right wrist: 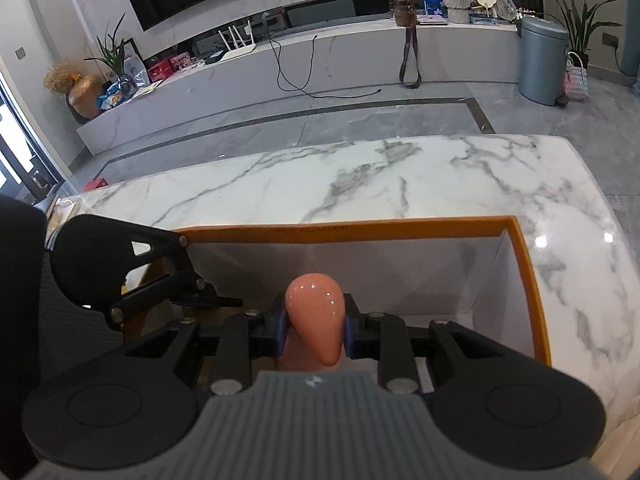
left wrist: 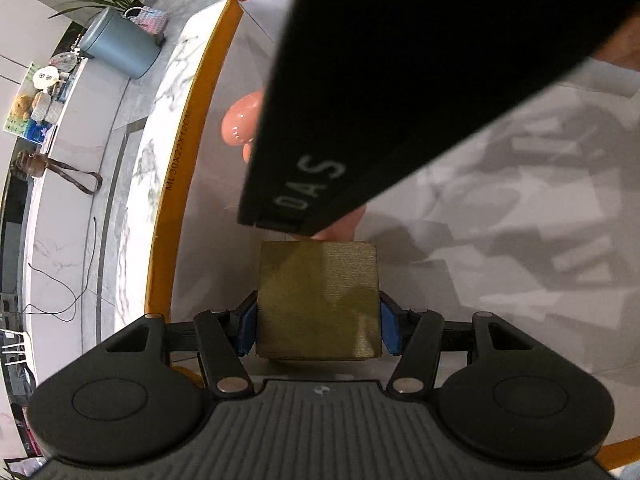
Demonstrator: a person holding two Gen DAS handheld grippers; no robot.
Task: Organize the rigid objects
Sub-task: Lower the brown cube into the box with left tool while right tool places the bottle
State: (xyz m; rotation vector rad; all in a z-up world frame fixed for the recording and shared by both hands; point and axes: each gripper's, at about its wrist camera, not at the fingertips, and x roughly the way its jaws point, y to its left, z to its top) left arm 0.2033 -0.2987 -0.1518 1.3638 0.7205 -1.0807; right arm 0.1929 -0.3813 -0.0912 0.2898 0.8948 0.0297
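Observation:
My left gripper (left wrist: 318, 320) is shut on an olive-gold cube (left wrist: 318, 300) and holds it inside the orange-rimmed box (left wrist: 188, 152), over its white floor. My right gripper (right wrist: 316, 332) is shut on a glossy pink rounded object (right wrist: 316, 312) and holds it low inside the same box (right wrist: 524, 264). In the left wrist view the right gripper's black body (left wrist: 400, 80) crosses the top of the frame, with the pink object (left wrist: 240, 120) showing beside it. In the right wrist view the left gripper's black linkage (right wrist: 120, 272) shows at the left.
The box stands on a white marble table (right wrist: 360, 184). Its white inner walls (right wrist: 400, 272) surround both grippers. Beyond the table lie a grey tiled floor, a grey-blue bin (right wrist: 540, 64) and a long low cabinet (right wrist: 280, 80).

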